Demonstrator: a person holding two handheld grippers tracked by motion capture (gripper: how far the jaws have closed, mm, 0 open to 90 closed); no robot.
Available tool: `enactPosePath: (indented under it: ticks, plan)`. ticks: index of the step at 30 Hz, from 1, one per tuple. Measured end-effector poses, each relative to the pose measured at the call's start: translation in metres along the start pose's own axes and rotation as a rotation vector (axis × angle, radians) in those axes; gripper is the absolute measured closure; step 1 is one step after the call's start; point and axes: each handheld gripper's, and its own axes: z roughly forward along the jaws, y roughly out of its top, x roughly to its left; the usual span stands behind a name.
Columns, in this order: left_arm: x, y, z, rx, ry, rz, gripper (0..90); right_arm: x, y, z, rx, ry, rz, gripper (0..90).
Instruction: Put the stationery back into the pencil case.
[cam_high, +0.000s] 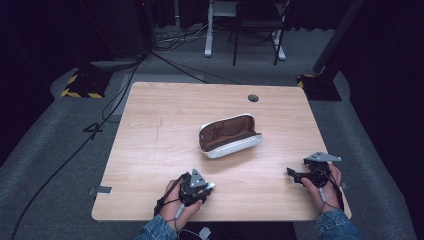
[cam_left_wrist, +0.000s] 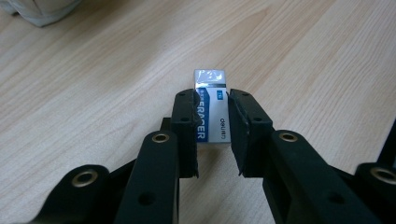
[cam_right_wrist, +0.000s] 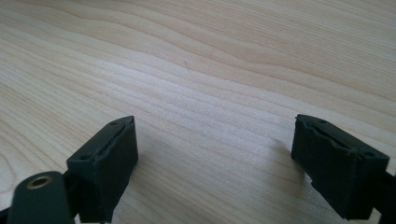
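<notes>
- While the person sits at the near edge of the wooden table (cam_high: 150, 150), the left gripper (cam_left_wrist: 211, 122) has its two black jaws pinched on a small eraser (cam_left_wrist: 212, 109), one pad pressing each long side
- That eraser is a white block in a paper sleeve, blue and white, with capital letters running lengthwise along the blue band and a small brand word on the white part
- Its far end sticks out past the jaw tips and looks glossy, catching the light, while the near end sits between the pads
- Whether the eraser rests on the tabletop or is just above it I cannot tell
- From the high view the left gripper (cam_high: 196, 186) is near the front edge of the table, left of centre, with the eraser peeking out as a pale bit at its tip
- Further back, near the middle of the table, lies an open pencil case (cam_high: 229, 135), white outside and brown inside, well apart from the eraser
- Over on the right the right gripper (cam_high: 299, 175) sits low at the table's front right corner; its jaws are spread wide with bare wood between them in the right gripper view
</notes>
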Motion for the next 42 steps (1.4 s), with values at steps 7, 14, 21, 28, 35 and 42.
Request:
enactPosePath:
  ticks: [7, 14, 21, 28, 35, 42]
  plan:
    - [0.002, 0.007, -0.012, -0.039, -0.008, 0.003, 72.6, 0.000, 0.000, 0.000, 0.000, -0.001, 0.002, 14.8]
    - [0.005, 0.016, -0.022, -0.076, -0.014, -0.001, 72.6, 0.000, 0.000, 0.000, 0.000, 0.001, 0.002, 14.9]
    - [0.008, 0.029, -0.029, -0.100, -0.014, -0.006, 72.6, 0.000, 0.000, 0.000, -0.001, 0.000, 0.002, 14.9]
    - [0.009, 0.045, -0.038, -0.143, -0.018, -0.002, 72.7, 0.000, 0.000, 0.000, 0.000, 0.000, 0.002, 14.9]
    - [0.015, 0.062, -0.044, -0.189, -0.003, -0.013, 72.7, 0.000, 0.000, 0.000, 0.000, 0.000, 0.003, 14.9]
    - [0.025, 0.082, -0.045, -0.234, 0.003, -0.037, 72.8, 0.000, 0.000, 0.000, 0.000, 0.000, 0.002, 14.9]
